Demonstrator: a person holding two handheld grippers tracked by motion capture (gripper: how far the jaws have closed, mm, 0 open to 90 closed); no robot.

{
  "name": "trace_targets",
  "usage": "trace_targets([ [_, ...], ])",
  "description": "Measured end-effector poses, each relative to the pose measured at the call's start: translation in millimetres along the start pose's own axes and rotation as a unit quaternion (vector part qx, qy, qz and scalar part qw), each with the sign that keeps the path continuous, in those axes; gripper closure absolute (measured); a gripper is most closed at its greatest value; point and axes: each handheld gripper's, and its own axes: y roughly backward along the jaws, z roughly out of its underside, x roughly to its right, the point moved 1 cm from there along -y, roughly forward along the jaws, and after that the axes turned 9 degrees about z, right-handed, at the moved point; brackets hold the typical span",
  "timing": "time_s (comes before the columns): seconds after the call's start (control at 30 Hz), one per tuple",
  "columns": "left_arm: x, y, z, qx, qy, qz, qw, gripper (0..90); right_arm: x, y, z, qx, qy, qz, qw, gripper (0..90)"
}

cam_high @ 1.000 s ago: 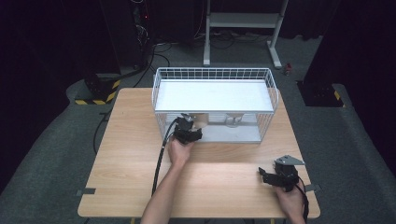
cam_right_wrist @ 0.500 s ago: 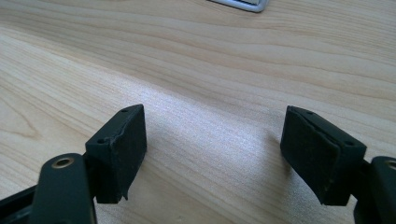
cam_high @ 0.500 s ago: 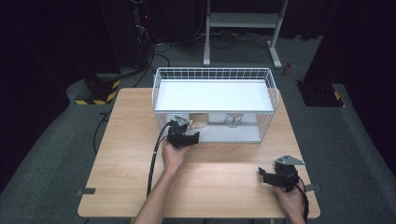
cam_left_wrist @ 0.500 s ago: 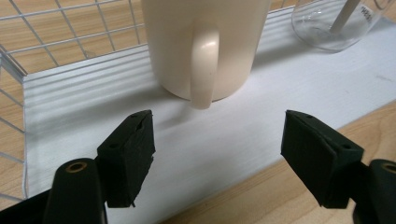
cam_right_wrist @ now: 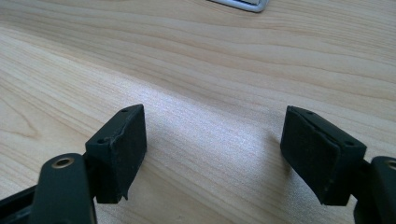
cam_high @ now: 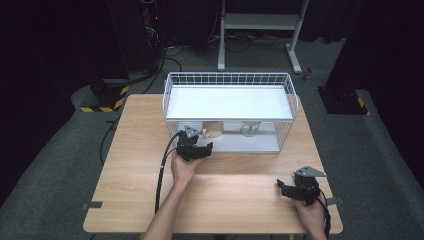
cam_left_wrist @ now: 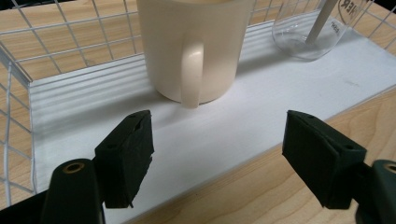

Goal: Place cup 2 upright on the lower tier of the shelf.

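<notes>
Two pairs of tongs are seen: the left tongs (cam_left_wrist: 217, 158), just opened wide and empty, face the cream mug (cam_left_wrist: 194, 46) set on the wire rack's (cam_high: 230, 82) lower shelf; the right tongs (cam_right_wrist: 212, 154) are parked agape on the tabletop (cam_right_wrist: 233, 60).

Drawing the left claw (cam_high: 199, 148) back from the cream mug (cam_left_wrist: 191, 46) in the wire basket (cam_high: 172, 95), jaws just opening, nothing between them, mug left standing.
</notes>
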Motion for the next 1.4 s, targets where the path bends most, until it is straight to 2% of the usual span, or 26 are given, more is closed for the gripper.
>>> trace_targets([
  [0.17,2.6,4.5,-0.3,0.001,-0.007,0.004,1.0,24.9,0.0,0.0,0.0,0.0,0.0,0.0,1.0,22.6],
  [0.27,3.4,7.9,1.5,0.004,-0.004,0.01,0.9999,25.0,0.0,0.0,0.0,0.0,0.0,0.0,1.0,22.6],
  [0.37,2.9,10.4,3.4,0.003,-0.005,0.01,0.9999,24.9,0.0,0.0,0.0,0.0,0.0,0.0,1.0,22.6],
  [0.53,-1.6,20.2,9.0,0.008,0.004,0.015,0.9998,24.9,0.1,0.0,0.0,0.0,0.0,0.0,1.0,22.5],
  [0.7,-2.7,27.1,10.5,0.007,-0.001,0.017,0.9998,24.8,0.1,-0.1,0.0,0.0,0.0,0.0,1.0,22.6],
  [0.97,-2.8,44.8,13.8,0.025,0.0,0.021,0.9995,24.9,0.5,-0.5,-0.2,0.002,0.004,0.001,1.0,22.6],
  [1.17,-0.9,53.2,16.9,0.023,-0.001,0.021,0.9995,25.0,0.5,-0.5,-0.1,0.002,0.004,0.001,1.0,22.6],
  [1.27,0.8,62.2,20.9,0.032,0.006,0.021,0.9993,25.0,0.5,-0.5,-0.1,0.002,0.004,0.001,1.0,22.6],
  [1.4,-1.2,72.8,26.3,0.033,0.005,0.016,0.9993,25.0,0.4,-0.4,-0.1,0.001,0.003,0.001,1.0,22.6],
])
